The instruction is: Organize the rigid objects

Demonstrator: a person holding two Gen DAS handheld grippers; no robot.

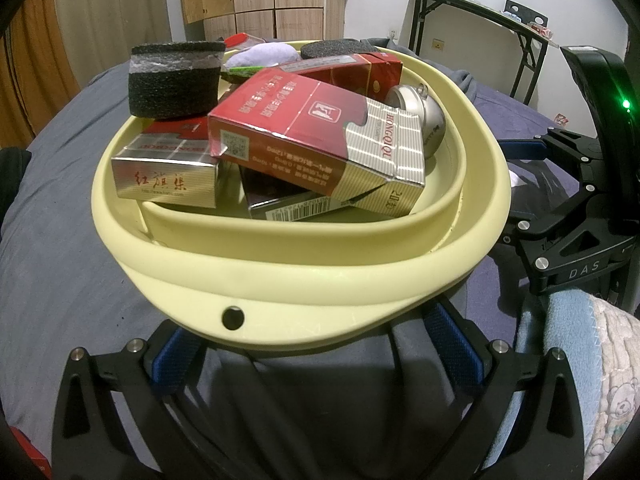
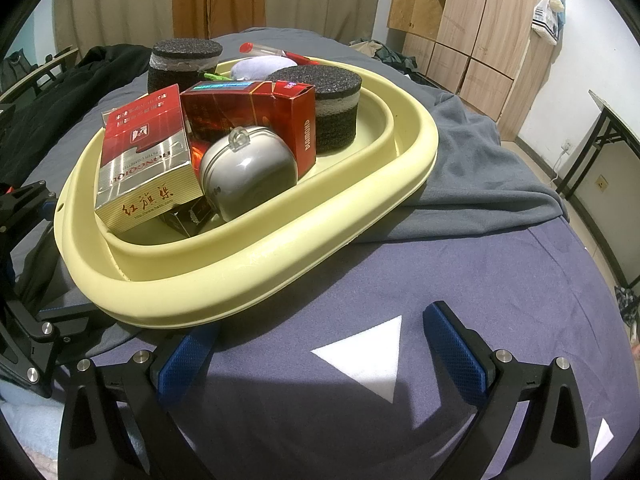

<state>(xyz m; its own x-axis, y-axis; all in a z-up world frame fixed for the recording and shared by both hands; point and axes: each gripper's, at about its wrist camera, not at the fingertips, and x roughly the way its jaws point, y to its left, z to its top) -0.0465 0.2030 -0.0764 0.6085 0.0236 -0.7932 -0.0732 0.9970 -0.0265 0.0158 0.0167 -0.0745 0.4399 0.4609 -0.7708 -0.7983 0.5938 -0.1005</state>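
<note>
A pale yellow basin (image 1: 280, 276) (image 2: 248, 264) sits on a bed, filled with red and silver cigarette boxes (image 1: 316, 140) (image 2: 144, 160), a silver round case (image 1: 430, 116) (image 2: 250, 172), two black foam cylinders (image 1: 176, 80) (image 2: 332, 108), a purple pouch (image 2: 260, 66) and a red-capped tube (image 2: 276, 51). My left gripper (image 1: 316, 344) is open, its blue fingers under the basin's near rim. My right gripper (image 2: 320, 344) is open and empty, its left finger just under the basin's rim. The right gripper also shows at the right of the left wrist view (image 1: 532, 152).
The bed has a grey sheet (image 1: 52, 220) and a purple cover with white triangles (image 2: 480, 280). A grey blanket (image 2: 480, 168) lies bunched beside the basin. Wooden wardrobes (image 2: 472, 20), a folding table (image 1: 472, 12) and curtains stand around. A light blue cloth (image 1: 580, 360) lies near right.
</note>
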